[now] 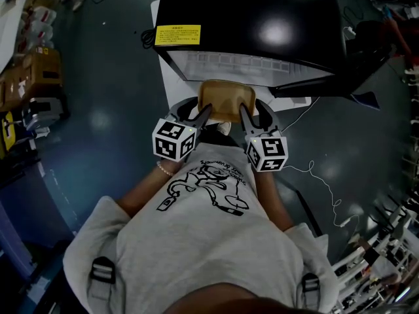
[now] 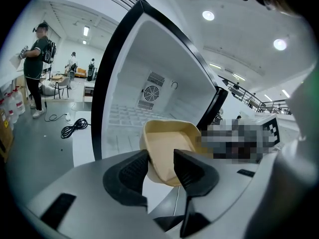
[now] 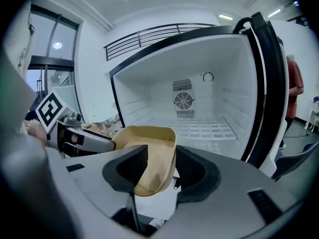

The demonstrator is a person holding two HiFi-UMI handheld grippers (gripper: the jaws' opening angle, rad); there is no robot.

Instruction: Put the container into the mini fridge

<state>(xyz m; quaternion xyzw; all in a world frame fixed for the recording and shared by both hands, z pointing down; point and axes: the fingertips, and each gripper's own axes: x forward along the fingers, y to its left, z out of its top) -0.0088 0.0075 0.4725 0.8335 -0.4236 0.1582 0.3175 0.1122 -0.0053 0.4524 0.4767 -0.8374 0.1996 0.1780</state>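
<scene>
At fridge mouth, 12 o'clock: container held aloft, not yet inside. Rim pinched at 9 by left gripper, at 3 by right gripper. Two-sided grip likely for steady slide onto shelf.

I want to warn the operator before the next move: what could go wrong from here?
The shallow beige plastic container hangs between the left gripper and the right gripper, each pinching only a thin side wall. If they move unevenly, it might twist or slip out. It is also not yet inside the open black mini fridge, so the container or a gripper could knock the opening's black frame going in.
</scene>
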